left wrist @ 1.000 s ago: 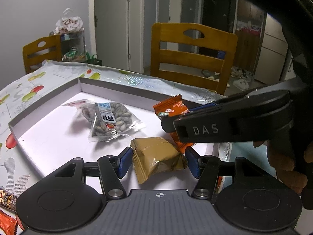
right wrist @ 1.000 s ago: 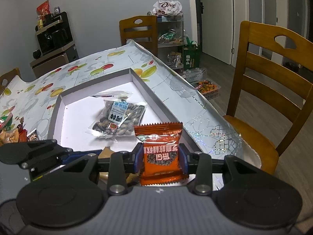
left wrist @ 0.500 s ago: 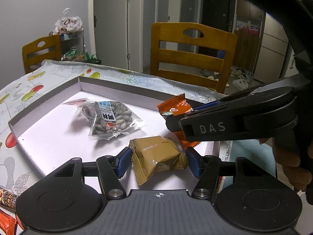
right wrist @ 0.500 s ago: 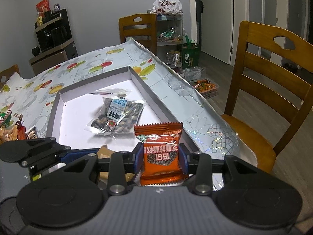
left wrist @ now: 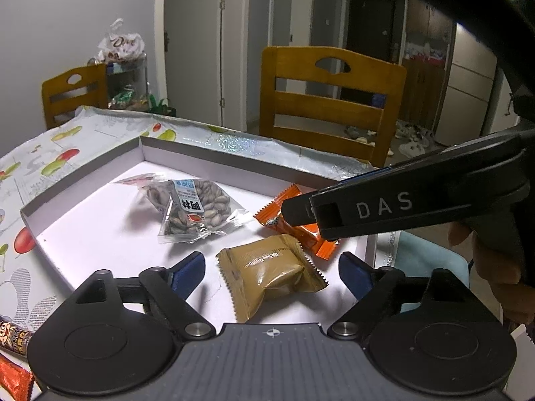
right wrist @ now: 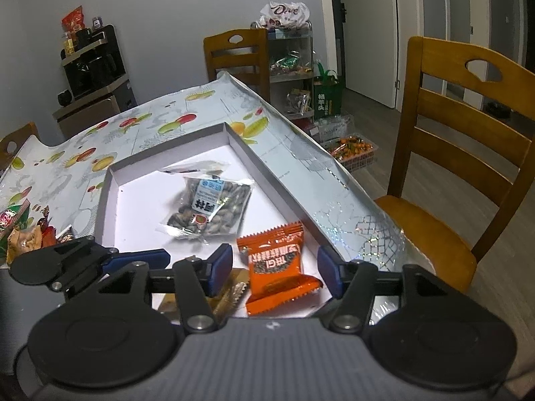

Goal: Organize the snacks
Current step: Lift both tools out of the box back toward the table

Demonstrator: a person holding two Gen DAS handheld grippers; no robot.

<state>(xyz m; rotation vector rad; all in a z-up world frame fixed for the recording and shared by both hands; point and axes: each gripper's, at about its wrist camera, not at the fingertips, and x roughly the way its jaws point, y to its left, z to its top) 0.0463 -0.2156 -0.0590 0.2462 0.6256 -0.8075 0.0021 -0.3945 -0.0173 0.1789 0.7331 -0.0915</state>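
Both tongs have just opened, left tongs (left wrist: pixel 271 267) astride the tan packet (left wrist: pixel 272 272) and right tongs (right wrist: pixel 274 269) astride the orange packet (right wrist: pixel 279 269), each apparently resting in the white tray (left wrist: pixel 83 234), so I'd lift straight clear.

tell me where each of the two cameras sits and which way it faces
Left wrist: sits on the left gripper, looking forward and down into the white tray at the tan packet; its open blue fingers, the right gripper and a hand show.
Right wrist: sits on the right gripper, looking down the tray toward a far chair; its open fingers flank the orange packet, the left gripper at lower left.
Shared: tray, nut bag, both packets.
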